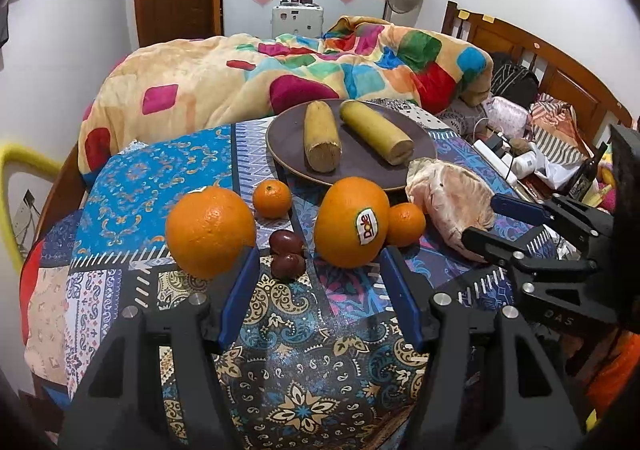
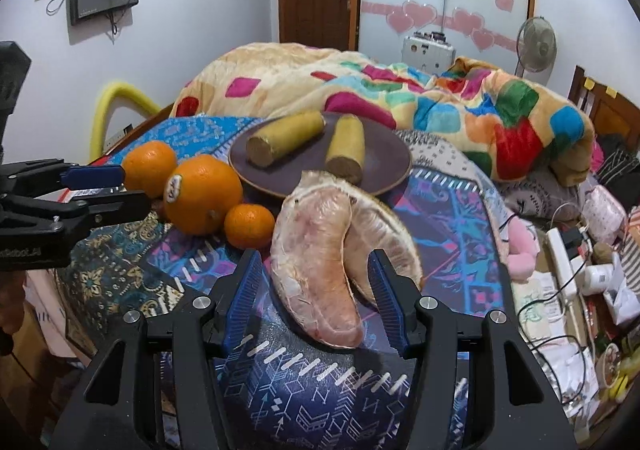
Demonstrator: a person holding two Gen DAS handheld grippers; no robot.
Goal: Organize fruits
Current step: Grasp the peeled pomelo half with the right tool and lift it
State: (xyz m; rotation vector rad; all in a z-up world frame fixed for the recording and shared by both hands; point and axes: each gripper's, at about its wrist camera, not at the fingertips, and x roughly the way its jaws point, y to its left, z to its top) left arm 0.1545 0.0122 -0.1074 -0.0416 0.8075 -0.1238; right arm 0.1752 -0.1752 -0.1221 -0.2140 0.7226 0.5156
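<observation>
Fruits lie on a patterned cloth. Two large oranges (image 1: 211, 231) (image 1: 352, 221), one with a Dole sticker, two small tangerines (image 1: 272, 198) (image 1: 406, 224) and two dark red fruits (image 1: 286, 253) lie in front of a brown plate (image 1: 288, 148) holding two yellow sugarcane pieces (image 1: 321, 141) (image 1: 376, 131). Peeled pomelo segments (image 2: 320, 262) lie to the right. My left gripper (image 1: 316, 254) is open, its tips beside the large oranges, the dark fruits between them. My right gripper (image 2: 314, 262) is open around the pomelo segments.
A colourful blanket (image 1: 280, 78) is heaped behind the plate. Clutter with cables, a power strip (image 2: 560, 262) and bags lies to the right. A yellow chair frame (image 1: 24, 170) stands at left. A wooden headboard (image 1: 532, 50) stands at the right.
</observation>
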